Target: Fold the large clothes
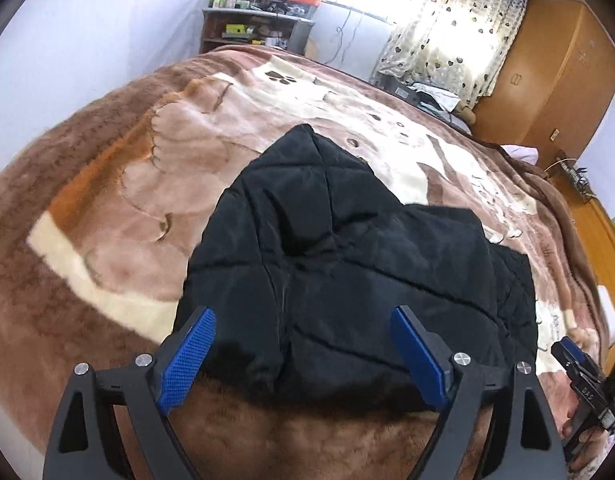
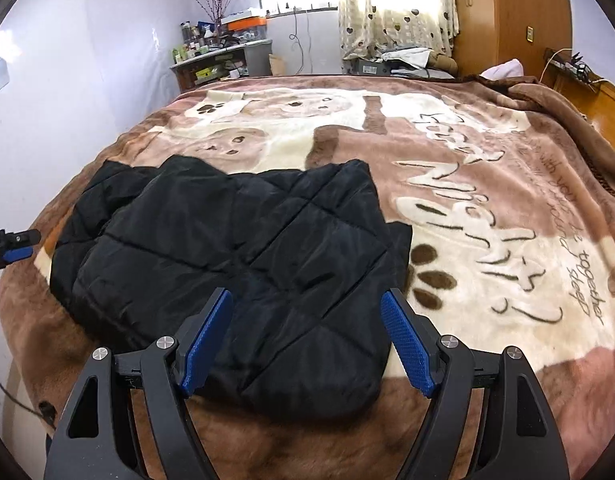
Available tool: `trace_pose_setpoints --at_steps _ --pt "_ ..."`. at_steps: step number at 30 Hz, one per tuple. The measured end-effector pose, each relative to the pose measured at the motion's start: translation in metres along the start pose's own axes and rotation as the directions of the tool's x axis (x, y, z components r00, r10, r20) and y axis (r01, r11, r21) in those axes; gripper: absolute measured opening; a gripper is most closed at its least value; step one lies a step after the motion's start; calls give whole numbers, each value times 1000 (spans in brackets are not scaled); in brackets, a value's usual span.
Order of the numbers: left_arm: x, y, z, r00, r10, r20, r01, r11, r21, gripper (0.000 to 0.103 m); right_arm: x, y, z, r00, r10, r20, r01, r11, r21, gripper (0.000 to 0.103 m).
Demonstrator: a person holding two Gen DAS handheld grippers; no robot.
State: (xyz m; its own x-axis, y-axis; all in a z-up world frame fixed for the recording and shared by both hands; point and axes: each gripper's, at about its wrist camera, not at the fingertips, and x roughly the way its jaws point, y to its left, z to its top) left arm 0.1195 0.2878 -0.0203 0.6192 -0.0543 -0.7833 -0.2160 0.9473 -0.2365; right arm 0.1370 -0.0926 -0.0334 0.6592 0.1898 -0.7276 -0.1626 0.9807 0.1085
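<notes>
lying folded on the brown blanket [image 2: 487, 184], the black quilted jacket [image 2: 235, 264] sits just ahead of and below both grippers, its long axis running left to right. left gripper [image 1: 303, 354] and right gripper [image 2: 307, 340] hang above its near edge, jaws wide and empty; the right looks slightly nearer the near right corner.
</notes>
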Motion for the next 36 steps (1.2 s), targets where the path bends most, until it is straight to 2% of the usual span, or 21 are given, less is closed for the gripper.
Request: trace_pose_setpoints --at_steps 6,9,11,15,17,19,21,24,27,36 --pt "-20 -27 -37 1000 13 16 -14 1000 28 89 -13 12 -19 1000 15 -12 -14 999 49 77" --pt "-28 -43 -56 998 64 27 -66 995 72 89 -23 24 -30 1000 -16 0 16 1000 22 77" --pt "-33 -53 -69 997 73 28 -75 992 98 89 -29 31 -35 999 -36 8 36 999 9 77" --pt "-38 -70 -93 995 99 18 -101 984 148 89 -44 43 -47 998 -50 29 50 999 22 77" --pt "-43 -79 -103 989 141 39 -146 971 190 89 -49 47 -52 998 -51 23 50 998 35 77" --pt "-48 -85 -114 987 152 55 -160 964 212 89 -53 51 -58 998 -56 18 55 997 49 77" --pt "-52 -86 -119 989 140 43 -146 969 197 89 -58 56 -64 998 -57 23 56 997 47 77" --pt "-61 -90 -127 986 152 69 -162 967 196 89 -62 61 -70 997 -71 21 70 997 34 77" --pt "-68 -92 -130 983 152 98 -169 965 200 89 -64 66 -75 998 -58 9 57 998 31 77" --pt "-78 -102 -139 981 160 112 -182 956 230 89 -70 78 -84 999 -35 14 35 999 28 77"
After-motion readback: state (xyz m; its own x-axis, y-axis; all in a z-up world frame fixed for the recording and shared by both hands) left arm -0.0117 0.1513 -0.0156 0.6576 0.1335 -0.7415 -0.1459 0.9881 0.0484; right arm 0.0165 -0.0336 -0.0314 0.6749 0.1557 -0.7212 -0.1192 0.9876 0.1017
